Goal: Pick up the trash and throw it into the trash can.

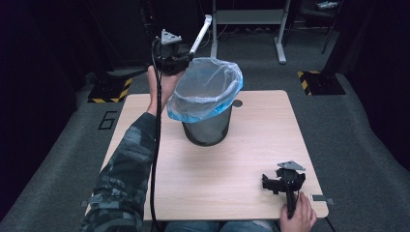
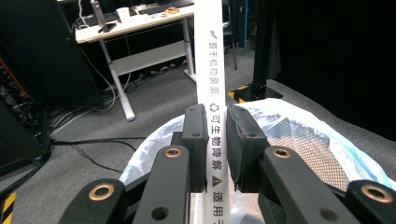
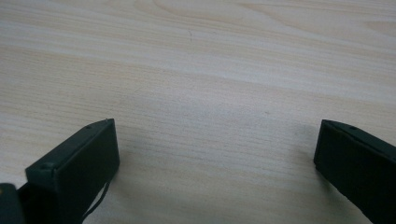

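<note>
1. Currently left gripper is up at the far-left rim of the bin, jaws clamped on a long white strip with printed characters.
2. Strip runs between the pads, sticking up well past the jaw tips and down below them; in the high view it angles up and away from the gripper.
3. Bin stands mid-table, lined with a clear bag with a blue edge; the bag's mouth sits just beyond and under the left jaws.
4. Right gripper rests low at the near-right of the table, hand on its handle.
5. Right jaws spread wide, nothing between them but bare wood.
</note>
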A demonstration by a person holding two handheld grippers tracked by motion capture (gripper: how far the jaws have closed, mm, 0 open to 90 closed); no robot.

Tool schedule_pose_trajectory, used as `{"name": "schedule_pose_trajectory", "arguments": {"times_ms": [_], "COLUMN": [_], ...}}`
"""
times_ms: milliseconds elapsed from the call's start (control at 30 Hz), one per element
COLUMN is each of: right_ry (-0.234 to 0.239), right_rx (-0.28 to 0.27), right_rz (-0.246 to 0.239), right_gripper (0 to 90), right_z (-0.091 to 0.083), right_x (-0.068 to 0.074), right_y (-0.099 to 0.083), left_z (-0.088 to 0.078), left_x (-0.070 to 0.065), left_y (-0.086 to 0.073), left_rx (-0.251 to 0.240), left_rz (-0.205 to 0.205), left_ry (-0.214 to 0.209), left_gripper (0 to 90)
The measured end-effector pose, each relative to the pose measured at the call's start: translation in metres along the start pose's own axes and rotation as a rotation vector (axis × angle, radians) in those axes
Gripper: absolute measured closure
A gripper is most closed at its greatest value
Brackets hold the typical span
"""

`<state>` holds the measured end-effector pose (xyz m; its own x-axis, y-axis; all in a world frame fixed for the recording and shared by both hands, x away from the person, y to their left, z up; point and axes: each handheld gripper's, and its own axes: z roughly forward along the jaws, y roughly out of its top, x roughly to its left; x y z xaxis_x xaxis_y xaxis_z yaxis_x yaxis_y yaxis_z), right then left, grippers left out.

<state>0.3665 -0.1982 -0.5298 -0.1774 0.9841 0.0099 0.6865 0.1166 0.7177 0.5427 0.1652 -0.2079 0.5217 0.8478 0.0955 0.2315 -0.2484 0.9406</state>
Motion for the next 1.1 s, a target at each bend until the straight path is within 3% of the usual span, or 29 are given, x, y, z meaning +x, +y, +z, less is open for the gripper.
{"name": "schedule_pose_trajectory", "arguments": {"times_ms": [733,1100], "right_ry": [0.0,0.0], "right_rx": [0.0,0.0], "right_rz": [0.0,0.0], "right_gripper": [0.0,0.0], "right_z": [0.0,0.0], "right_x": [0.0,0.0], "right_y": [0.0,0.0], "left_z": [0.037,0.063], "left_x": [-0.014,-0.014], "left_y": [0.008,0.004], "left_rx": [-0.019,-0.017], "left_rz": [0.007,-0.021], "left_ry": [-0.039,-0.062], "left_gripper": [77.8,77.6]}}
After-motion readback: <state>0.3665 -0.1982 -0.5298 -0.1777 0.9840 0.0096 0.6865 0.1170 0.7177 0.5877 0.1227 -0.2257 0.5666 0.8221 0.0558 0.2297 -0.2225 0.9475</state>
